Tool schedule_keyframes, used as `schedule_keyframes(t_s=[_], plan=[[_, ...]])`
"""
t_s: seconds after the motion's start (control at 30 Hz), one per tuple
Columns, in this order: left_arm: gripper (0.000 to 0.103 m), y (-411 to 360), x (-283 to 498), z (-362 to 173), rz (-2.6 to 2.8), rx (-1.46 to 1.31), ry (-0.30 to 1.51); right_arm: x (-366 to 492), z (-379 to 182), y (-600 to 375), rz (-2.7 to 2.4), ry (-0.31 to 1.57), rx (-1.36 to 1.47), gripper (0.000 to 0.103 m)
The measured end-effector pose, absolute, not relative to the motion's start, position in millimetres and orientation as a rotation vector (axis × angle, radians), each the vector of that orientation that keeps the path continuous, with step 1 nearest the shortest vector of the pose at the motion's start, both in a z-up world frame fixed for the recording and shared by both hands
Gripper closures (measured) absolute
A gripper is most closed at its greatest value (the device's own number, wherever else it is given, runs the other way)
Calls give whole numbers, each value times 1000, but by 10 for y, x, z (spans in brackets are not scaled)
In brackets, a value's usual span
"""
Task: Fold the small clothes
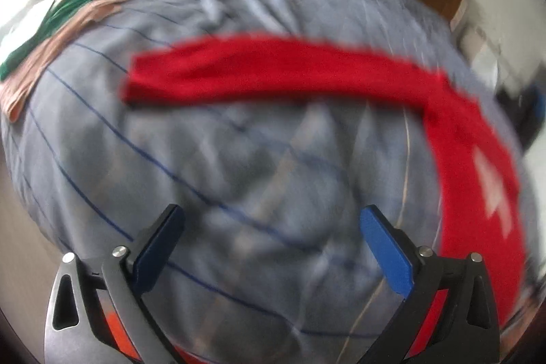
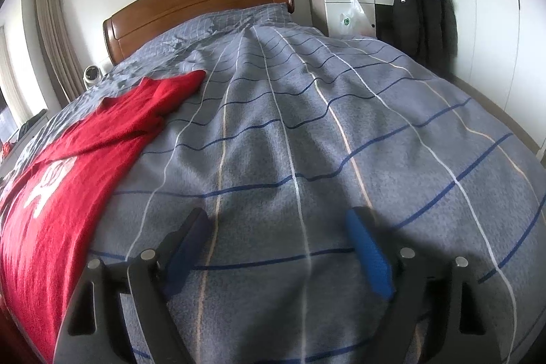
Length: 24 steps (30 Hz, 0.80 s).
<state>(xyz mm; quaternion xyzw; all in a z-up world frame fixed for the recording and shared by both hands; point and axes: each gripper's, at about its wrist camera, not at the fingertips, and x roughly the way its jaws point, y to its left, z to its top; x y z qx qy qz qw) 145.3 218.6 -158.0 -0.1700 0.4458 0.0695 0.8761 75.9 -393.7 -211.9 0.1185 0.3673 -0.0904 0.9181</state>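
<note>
Beyond my left gripper [image 1: 273, 227], jaws wide and empty, the red shirt [image 1: 273, 70] lies on the grey duvet [image 1: 221, 159], one sleeve stretched sideways (the picture is blurred). I'd nip that sleeve's cuff and carry it across the shirt's chest. Left of my right gripper [image 2: 276, 237], also spread wide and empty, the shirt [image 2: 68, 186] lies flat, white lettering up.

The left wrist view is motion-blurred; the red shirt [image 2: 61, 179] runs off the right wrist view's left edge (white print partly cropped).
</note>
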Motion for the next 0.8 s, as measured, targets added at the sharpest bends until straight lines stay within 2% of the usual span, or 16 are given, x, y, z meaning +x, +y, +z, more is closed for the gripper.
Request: schedule_keyframes(t_s=[0.17, 0.27, 0.33, 0.37, 0.4, 0.43, 0.5, 0.63, 0.8], plan=[[1, 3143, 1827, -1462, 289, -564, 916, 767, -2130, -3921, -189, 753, 232, 19], [6, 3407, 2076, -1616, 350, -585, 988, 781, -2140, -3904, -193, 752, 224, 18], [26, 3407, 2172, -1630, 350, -580, 1002, 786, -2138, -3901, -195, 754, 221, 18], [48, 3369, 2233, -1621, 338, -562, 1012, 788, -2139, -3901, -195, 754, 221, 18], [84, 3322, 2281, -1614, 322, -550, 1023, 787, -2138, -3901, -198, 754, 220, 18], [98, 3282, 2338, -1597, 313, -540, 1043, 787, -2138, -3900, -198, 754, 220, 18], [97, 3219, 2405, -1447, 321, -528, 1030, 790, -2139, -3896, -199, 754, 218, 18], [98, 2708, 2646, -755, 227, -392, 921, 797, -2147, -3891, -201, 754, 213, 18], [98, 1329, 3040, 217, -39, -204, 783, 807, -2158, -3885, -203, 754, 210, 17]])
